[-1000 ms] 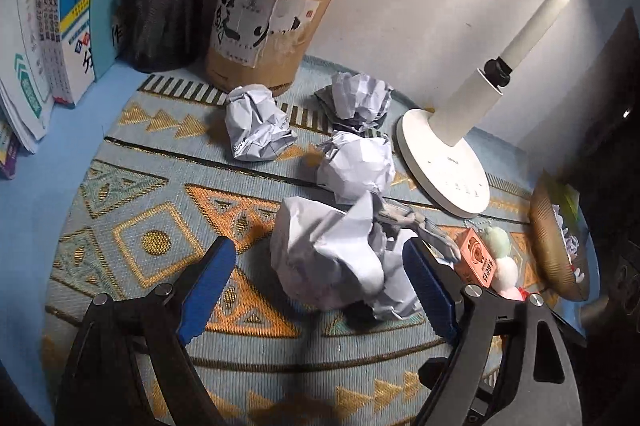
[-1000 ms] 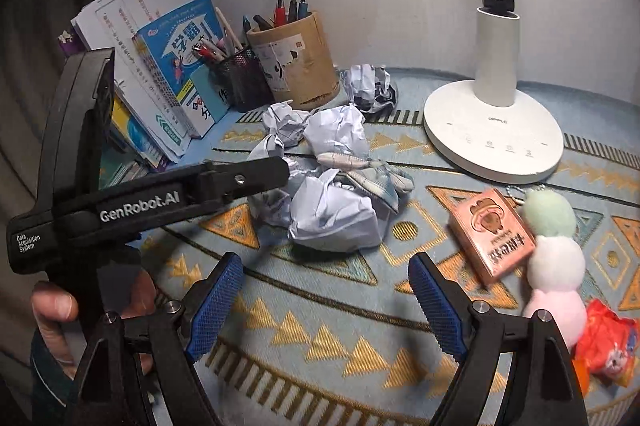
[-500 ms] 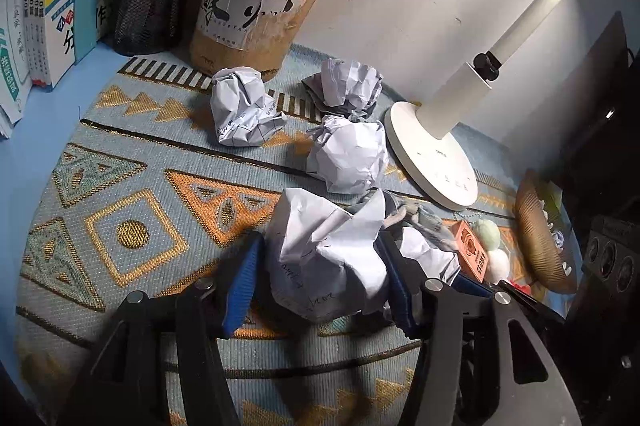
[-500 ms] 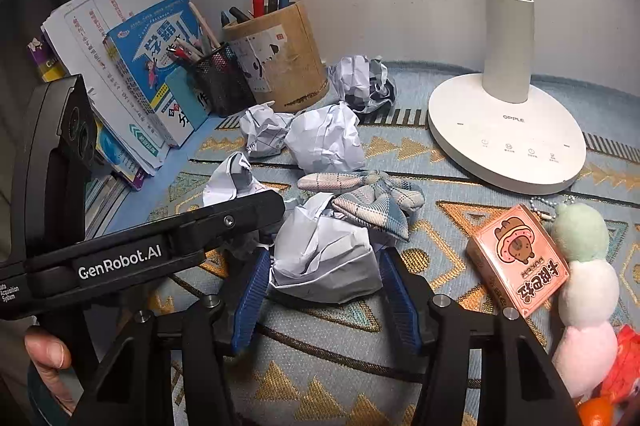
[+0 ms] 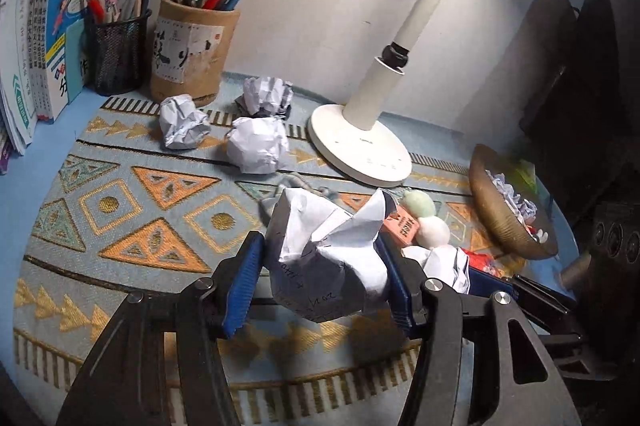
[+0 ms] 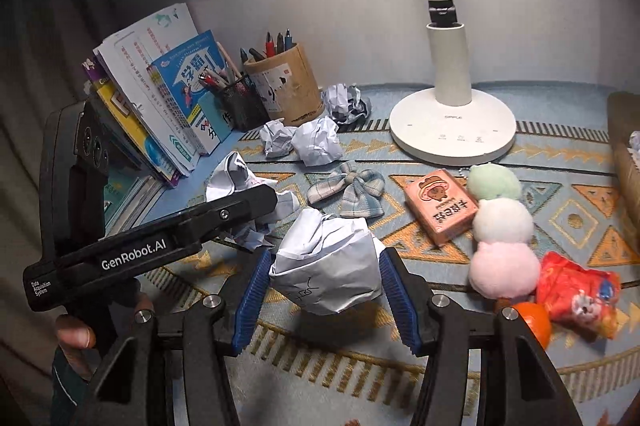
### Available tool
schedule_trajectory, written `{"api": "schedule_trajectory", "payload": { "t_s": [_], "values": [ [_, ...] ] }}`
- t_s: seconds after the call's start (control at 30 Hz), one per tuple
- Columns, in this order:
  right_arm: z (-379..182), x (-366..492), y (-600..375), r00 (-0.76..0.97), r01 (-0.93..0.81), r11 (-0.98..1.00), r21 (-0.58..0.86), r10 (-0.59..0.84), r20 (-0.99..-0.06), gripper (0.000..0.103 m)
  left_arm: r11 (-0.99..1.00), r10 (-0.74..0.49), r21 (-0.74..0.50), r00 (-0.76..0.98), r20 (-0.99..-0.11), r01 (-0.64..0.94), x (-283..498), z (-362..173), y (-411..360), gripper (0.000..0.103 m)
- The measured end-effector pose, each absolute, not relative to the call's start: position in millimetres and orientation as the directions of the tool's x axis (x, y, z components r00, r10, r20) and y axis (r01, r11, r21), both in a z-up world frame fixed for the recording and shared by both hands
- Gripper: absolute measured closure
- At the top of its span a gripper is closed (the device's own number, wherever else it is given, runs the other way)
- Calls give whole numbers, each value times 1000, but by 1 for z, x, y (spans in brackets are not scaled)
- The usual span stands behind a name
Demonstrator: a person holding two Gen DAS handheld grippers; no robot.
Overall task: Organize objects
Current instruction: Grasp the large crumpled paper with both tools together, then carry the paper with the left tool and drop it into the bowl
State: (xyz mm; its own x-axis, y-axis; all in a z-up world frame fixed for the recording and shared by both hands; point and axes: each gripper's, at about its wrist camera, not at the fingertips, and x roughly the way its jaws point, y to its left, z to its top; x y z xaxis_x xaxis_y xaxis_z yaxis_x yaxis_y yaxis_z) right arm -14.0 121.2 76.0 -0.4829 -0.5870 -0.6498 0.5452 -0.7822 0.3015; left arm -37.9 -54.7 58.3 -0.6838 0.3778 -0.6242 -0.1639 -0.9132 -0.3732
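My left gripper (image 5: 322,266) is shut on a crumpled paper ball (image 5: 324,262) and holds it above the patterned mat (image 5: 120,218). My right gripper (image 6: 324,278) is shut on another crumpled paper ball (image 6: 326,266), also lifted off the mat (image 6: 580,218). The left gripper (image 6: 256,202) shows from the side in the right wrist view with its paper (image 6: 230,178). Three more paper balls (image 5: 258,144) lie near the brown pen holder (image 5: 192,56). A brown bowl (image 5: 496,214) at the right holds crumpled paper.
A white lamp base (image 5: 360,146) stands at the back. A plaid bow (image 6: 348,192), orange card box (image 6: 440,210), pom-pom charm (image 6: 502,246) and red snack packet (image 6: 576,290) lie on the mat. Books (image 6: 160,114) and a mesh pen cup (image 5: 116,54) stand at the left.
Both grippers closed on a paper ball each and lifted them off the mat. Both have moved up and to the right.
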Motion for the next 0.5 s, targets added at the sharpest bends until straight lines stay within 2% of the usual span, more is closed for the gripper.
{"api": "schedule_trajectory", "payload": {
  "t_s": [0.2, 0.5],
  "values": [
    [97, -4, 174, -542, 506, -798, 328, -590, -599, 48, -899, 422, -369, -697, -579, -238, -26, 90, -16, 49],
    [148, -11, 261, -682, 437, -853, 286, -521, -513, 48, -868, 495, -329, -699, -516, -372, -29, 136, 74, 49]
  ]
}}
